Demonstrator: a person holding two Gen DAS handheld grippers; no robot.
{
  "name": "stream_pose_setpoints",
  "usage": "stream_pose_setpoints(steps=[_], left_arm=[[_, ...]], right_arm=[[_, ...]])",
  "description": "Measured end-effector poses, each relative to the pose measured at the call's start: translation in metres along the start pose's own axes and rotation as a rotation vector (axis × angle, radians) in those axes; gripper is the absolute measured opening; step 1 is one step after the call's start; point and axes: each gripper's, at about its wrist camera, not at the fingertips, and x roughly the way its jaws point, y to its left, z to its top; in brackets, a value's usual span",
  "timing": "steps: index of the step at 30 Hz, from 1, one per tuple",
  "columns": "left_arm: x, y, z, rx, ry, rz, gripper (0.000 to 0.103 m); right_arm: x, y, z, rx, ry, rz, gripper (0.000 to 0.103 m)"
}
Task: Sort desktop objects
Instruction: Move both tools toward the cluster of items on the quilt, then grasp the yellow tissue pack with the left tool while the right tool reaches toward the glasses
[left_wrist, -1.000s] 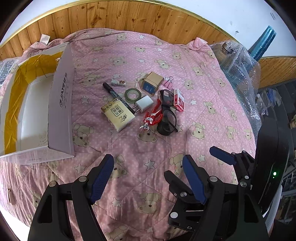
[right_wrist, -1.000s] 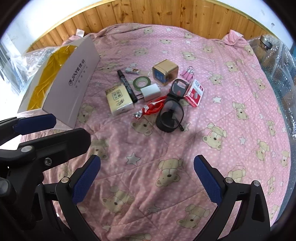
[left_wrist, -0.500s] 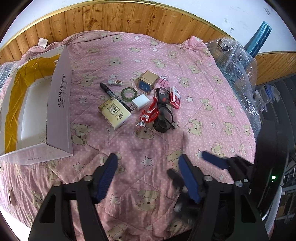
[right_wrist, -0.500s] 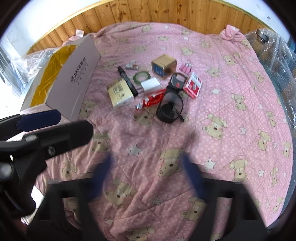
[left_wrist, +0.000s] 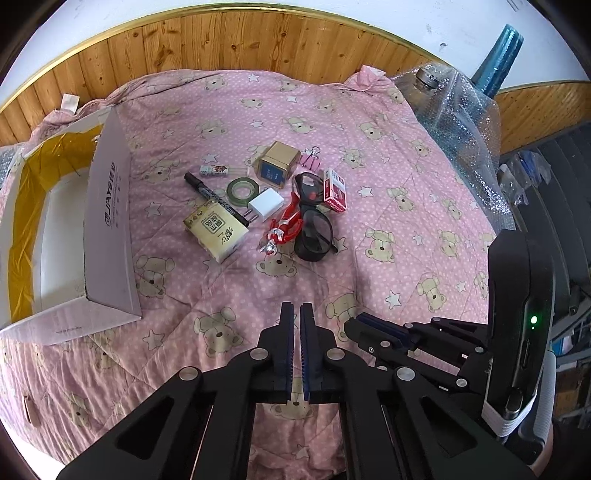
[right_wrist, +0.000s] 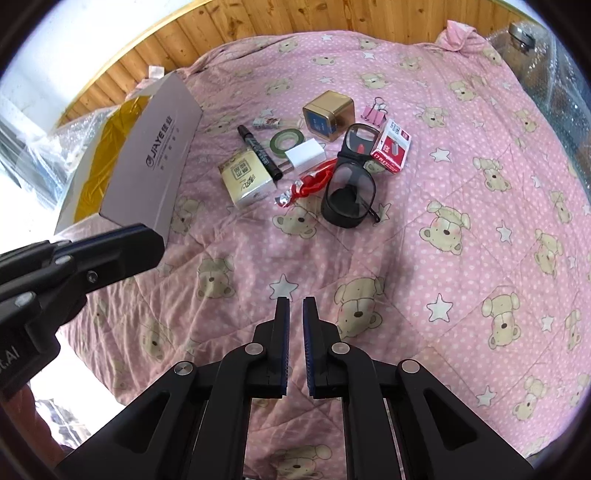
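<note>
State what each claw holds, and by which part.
Nothing. The left claw and right claw are both shut on air above the pink quilt.

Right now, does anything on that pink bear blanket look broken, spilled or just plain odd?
Nothing looks broken or spilled. The small items simply lie jumbled: the black marker rests across the yellow packet, and the red cord tangles against the dark glasses. The open box beside them looks unfilled as far as visible.
</note>
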Motion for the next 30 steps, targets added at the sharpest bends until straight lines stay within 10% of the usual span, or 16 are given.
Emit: stream_pose_setpoints(steps=[4, 9, 15, 19, 30], left_arm=[[0.002, 0.000, 0.003, 0.003, 0.000, 0.005, 0.003], [0.007, -0.003, 0.009, 0.023, 0.014, 0.000, 0.007], [0.018, 0.005, 0.019, 0.001, 0.031, -0.004, 0.049], [0.033, 0.019, 0.028, -0.036, 0.058, -0.007, 0.059], [0.076, 0.072, 0.043, -0.168, 0.139, -0.007, 0.059]], right_arm=[[-0.001, -0.006, 0.005, 0.034, -0.012, 0.016, 0.012], [0.002, -0.016, 0.012, 0.080, -0.018, 0.030, 0.043], [0.016, -0.029, 0.023, 0.137, 0.008, 0.056, 0.052], [0.026, -0.043, 0.035, 0.192, 0.020, 0.068, 0.054], [0.061, -0.063, 0.066, 0.247, 0.064, 0.079, 0.057]])
